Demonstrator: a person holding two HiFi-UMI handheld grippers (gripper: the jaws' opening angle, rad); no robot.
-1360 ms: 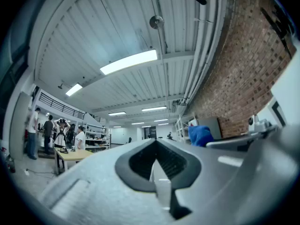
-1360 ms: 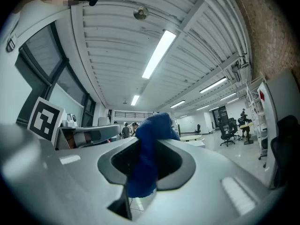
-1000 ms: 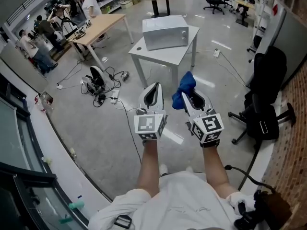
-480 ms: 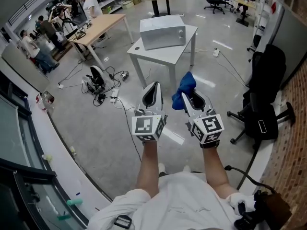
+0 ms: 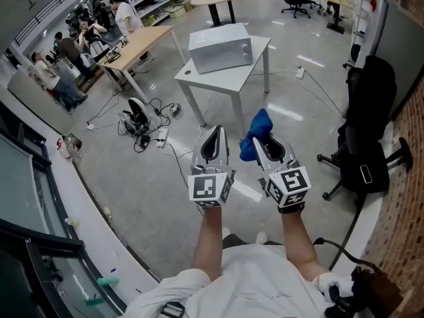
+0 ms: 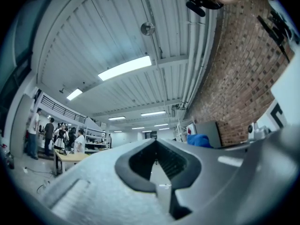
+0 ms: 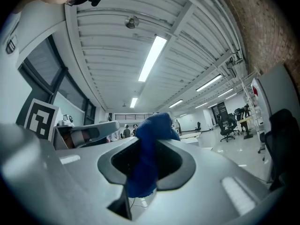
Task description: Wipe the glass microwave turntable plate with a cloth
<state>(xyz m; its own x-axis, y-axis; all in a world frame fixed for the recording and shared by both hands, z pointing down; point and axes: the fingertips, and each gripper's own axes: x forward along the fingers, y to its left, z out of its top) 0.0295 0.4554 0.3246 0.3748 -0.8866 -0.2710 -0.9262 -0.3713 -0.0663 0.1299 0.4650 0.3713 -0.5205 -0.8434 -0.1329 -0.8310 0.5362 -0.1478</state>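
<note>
The right tongs [image 5: 266, 144] pinch a blue cloth [image 5: 257, 128]. In the right gripper view the cloth [image 7: 146, 159] fills the gap between the jaws and bunches up above them. The left tongs [image 5: 214, 135] are pressed together with nothing between them, and the left gripper view shows only a thin seam where the jaws meet.

Both are held out at chest height over open floor [image 5: 152, 177]. At 12 o'clock from them, well apart, a white desk [image 5: 246, 71] carries a silver microwave [image 5: 220, 47]. The glass turntable plate shows in no view. It is probably inside the microwave, whose door looks closed.

The step in hand looks like the approach, so wiping has not begun. To do it well:

- Close on the desk from its open front side, keeping clear of the cables [image 5: 142, 121] at 10 o'clock and the office chair [image 5: 366, 159] at 3 o'clock.
- Keep the right tongs firm on the cloth, which is held by a fold and could slip.
- Use the empty left tongs to open the door and then steady or lift out the plate. Glass is slick and heavy, so grip its rim squarely.
- Leave enough cloth hanging free of the jaws that fabric, not metal, meets the glass.
</note>
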